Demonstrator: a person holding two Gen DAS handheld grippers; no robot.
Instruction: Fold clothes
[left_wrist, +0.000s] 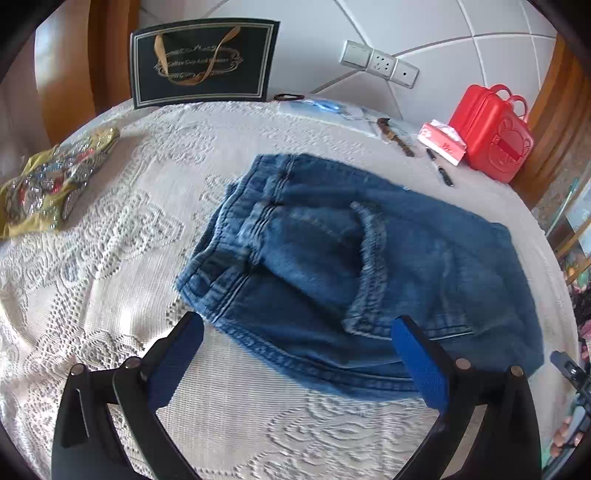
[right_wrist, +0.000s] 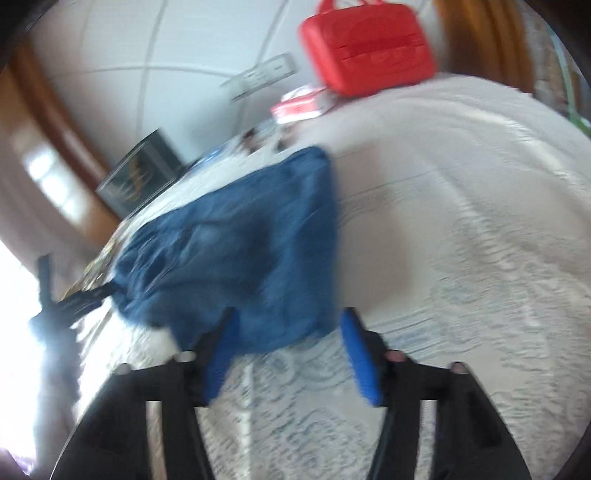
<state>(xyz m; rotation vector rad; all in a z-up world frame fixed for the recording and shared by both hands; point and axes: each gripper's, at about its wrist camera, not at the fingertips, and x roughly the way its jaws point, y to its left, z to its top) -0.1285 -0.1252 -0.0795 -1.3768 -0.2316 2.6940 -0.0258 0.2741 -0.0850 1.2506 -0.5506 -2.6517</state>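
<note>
One pair of jeans lies folded on the white cloth. They look thick, soft and a bit heavy, so a seam edge is a good place to grab. The left tongs are wide open and hold nothing. The right tongs are partly open, also empty. One red case sits behind.

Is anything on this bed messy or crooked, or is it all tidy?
The folded jeans lie askew on the lace cover, one frayed hem flopped across the top rather than squared up. Small dark items lie scattered near the red case. Nothing looks spilled or damaged.
</note>
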